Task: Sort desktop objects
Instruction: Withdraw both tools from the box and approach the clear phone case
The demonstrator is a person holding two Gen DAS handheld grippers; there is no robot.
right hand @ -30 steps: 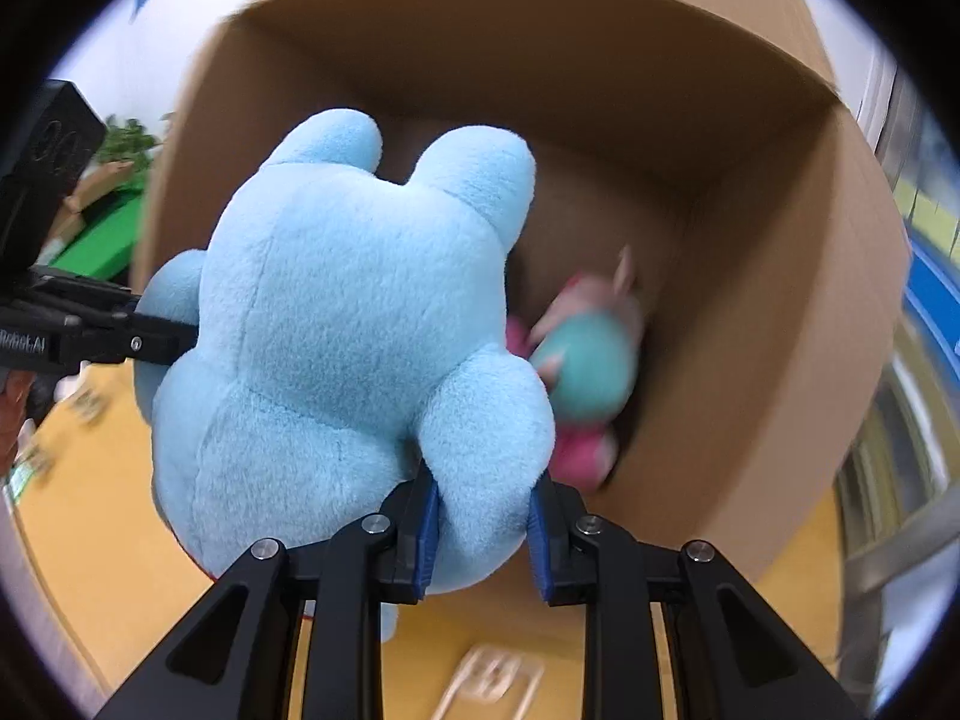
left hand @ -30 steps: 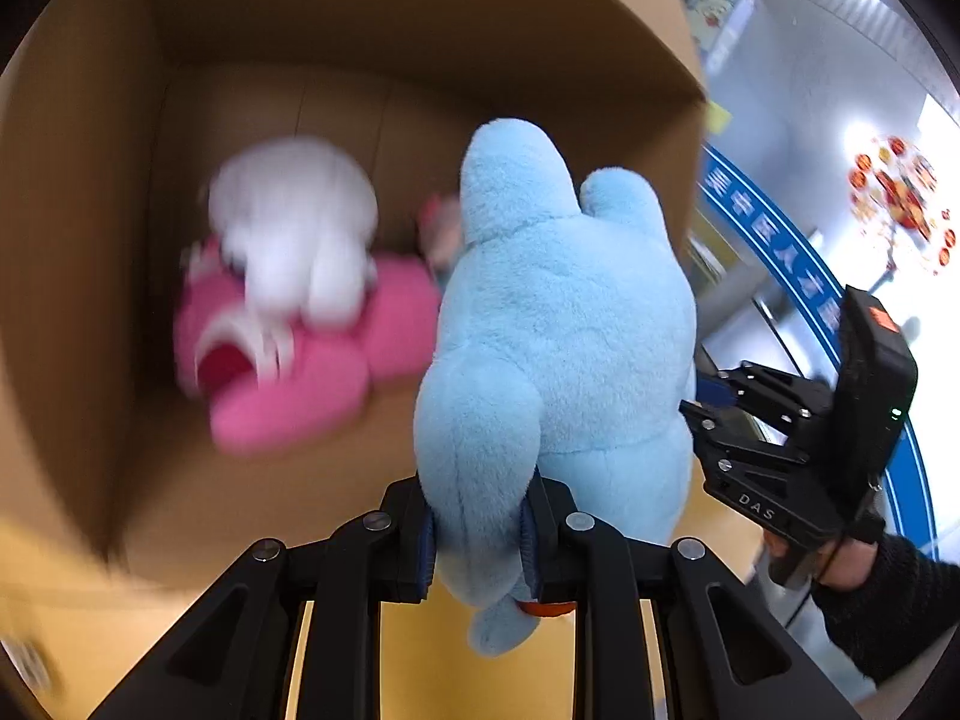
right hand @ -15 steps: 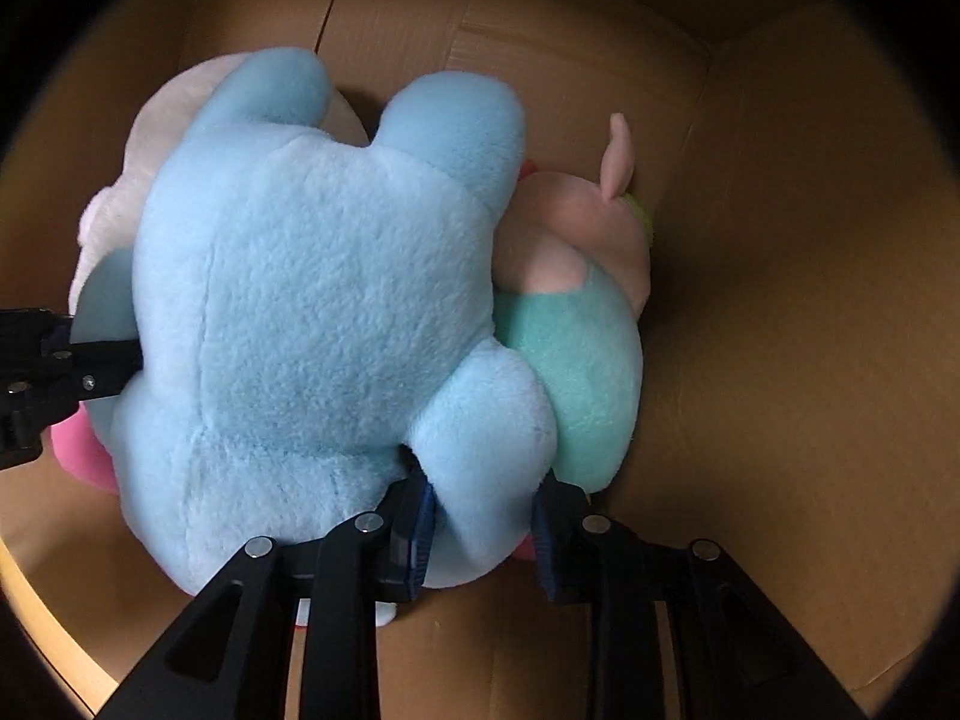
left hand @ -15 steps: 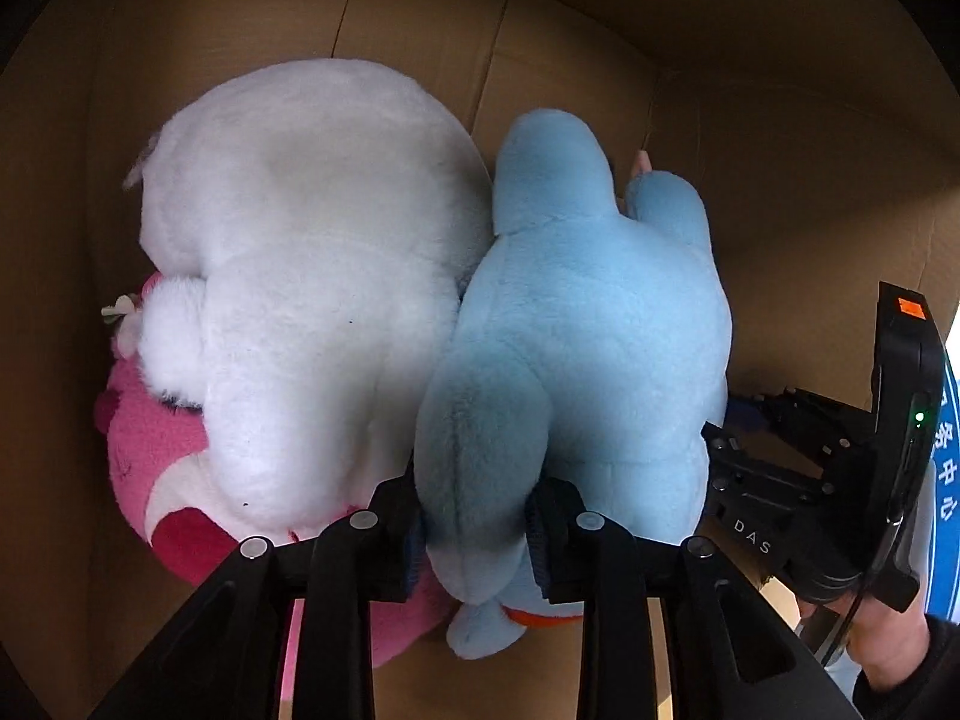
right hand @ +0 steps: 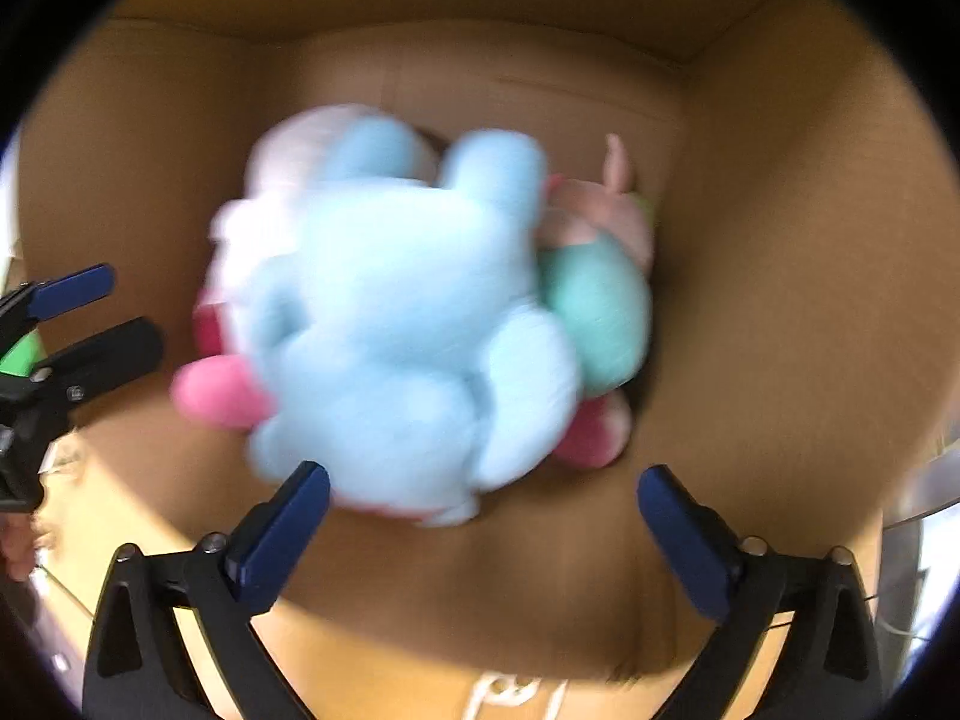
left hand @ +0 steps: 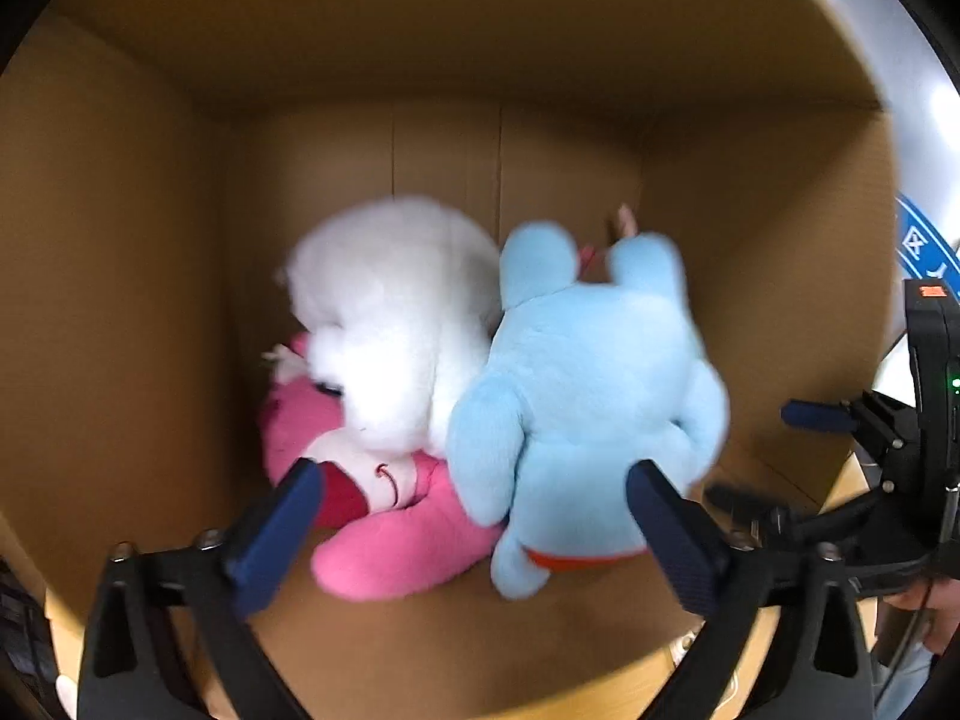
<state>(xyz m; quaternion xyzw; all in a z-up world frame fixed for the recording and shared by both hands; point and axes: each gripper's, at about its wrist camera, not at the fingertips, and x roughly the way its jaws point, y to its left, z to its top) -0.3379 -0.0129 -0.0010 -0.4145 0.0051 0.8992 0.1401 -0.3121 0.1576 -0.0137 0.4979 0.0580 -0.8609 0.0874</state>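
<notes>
A light blue plush toy (left hand: 594, 414) lies in the cardboard box (left hand: 150, 300), free of both grippers; it also shows, blurred, in the right wrist view (right hand: 396, 336). It leans against a white plush (left hand: 396, 318) lying on a pink plush (left hand: 396, 540). A teal and pink plush (right hand: 600, 294) lies to its right. My left gripper (left hand: 474, 534) is open and empty just in front of the toys. My right gripper (right hand: 486, 534) is open and empty, and also shows at the right of the left wrist view (left hand: 774, 456).
The box's brown walls (right hand: 780, 300) enclose the toys on all sides. A yellow tabletop (left hand: 660, 690) shows below the box's front edge. A blue and white sign (left hand: 924, 246) is outside at the right.
Both grippers have opened and let go of the blue plush, then pulled back from it. The plush now rests in the box beside the white one.
</notes>
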